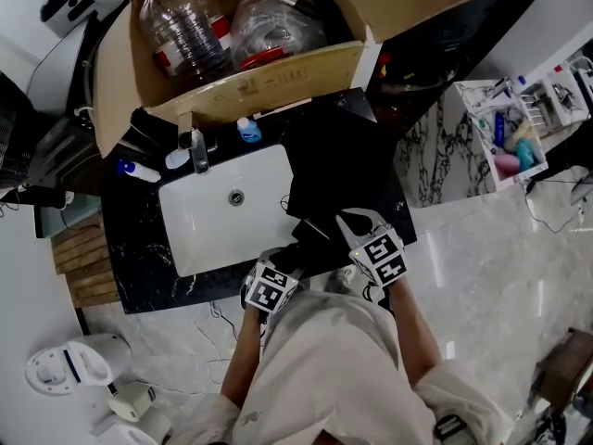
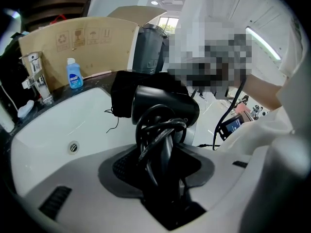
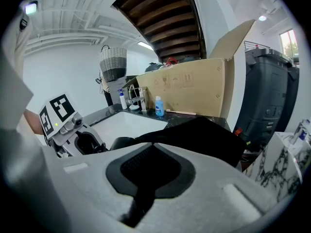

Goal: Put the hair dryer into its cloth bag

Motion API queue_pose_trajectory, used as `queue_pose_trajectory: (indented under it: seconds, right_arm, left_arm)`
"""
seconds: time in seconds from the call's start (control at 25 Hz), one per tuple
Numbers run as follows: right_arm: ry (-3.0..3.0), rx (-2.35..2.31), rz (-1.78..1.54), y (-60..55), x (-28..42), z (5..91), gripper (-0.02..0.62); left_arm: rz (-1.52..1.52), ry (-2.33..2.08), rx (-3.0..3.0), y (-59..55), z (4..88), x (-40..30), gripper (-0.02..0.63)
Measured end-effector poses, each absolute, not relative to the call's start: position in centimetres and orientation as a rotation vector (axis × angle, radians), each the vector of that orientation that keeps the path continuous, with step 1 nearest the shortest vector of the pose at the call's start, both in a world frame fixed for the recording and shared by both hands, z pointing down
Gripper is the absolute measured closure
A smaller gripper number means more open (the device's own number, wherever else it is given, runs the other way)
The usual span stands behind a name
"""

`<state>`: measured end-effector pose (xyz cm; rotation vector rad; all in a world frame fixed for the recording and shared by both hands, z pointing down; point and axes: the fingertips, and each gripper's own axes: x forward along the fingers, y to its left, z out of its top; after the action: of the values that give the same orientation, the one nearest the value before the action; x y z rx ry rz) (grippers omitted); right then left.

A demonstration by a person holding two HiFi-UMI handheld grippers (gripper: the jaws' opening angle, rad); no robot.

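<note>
Bright ceiling light, fisheye-warped edges, dark vignetted corners.

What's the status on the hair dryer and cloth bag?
Left hand-held gripper shut on hair dryer handle. Right hand-held gripper shut on cloth bag edge. Hair dryer not yet in bag. Nothing seen between them.

A cardboard box (image 1: pixel 278 74) holding plastic bottles (image 1: pixel 185 31) stood behind the white sink (image 1: pixel 208 235), a small blue bottle (image 1: pixel 248 130) near the faucet (image 1: pixel 198 151).
</note>
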<state>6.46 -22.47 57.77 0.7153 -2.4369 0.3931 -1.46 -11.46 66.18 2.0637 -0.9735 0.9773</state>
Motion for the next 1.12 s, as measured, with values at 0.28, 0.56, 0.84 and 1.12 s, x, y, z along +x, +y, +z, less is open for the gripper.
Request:
queue_pose_trajectory:
  seconds: [0.28, 0.56, 0.84, 1.12]
  right_arm:
    - [-2.462, 0.708, 0.371, -22.6, 6.1, 56.8, 0.586]
    - [-2.464, 0.687, 0.364, -22.1, 6.1, 56.7, 0.586]
    - [-2.468, 0.679, 0.374, -21.5, 6.1, 56.6, 0.586]
    - [-2.460, 0.674, 0.391, -21.1, 6.0, 56.8, 0.586]
  left_arm:
    - [0.987, -0.953, 2.079, -12.6, 66.3, -0.3, 0.408]
    - [0.967, -0.970, 2.084, -14.4, 66.1, 0.0, 0.408]
    - [0.944, -1.009, 2.075, -16.2, 66.0, 0.6, 0.408]
    - [0.924, -1.038, 2.067, -18.6, 66.3, 1.5, 0.408]
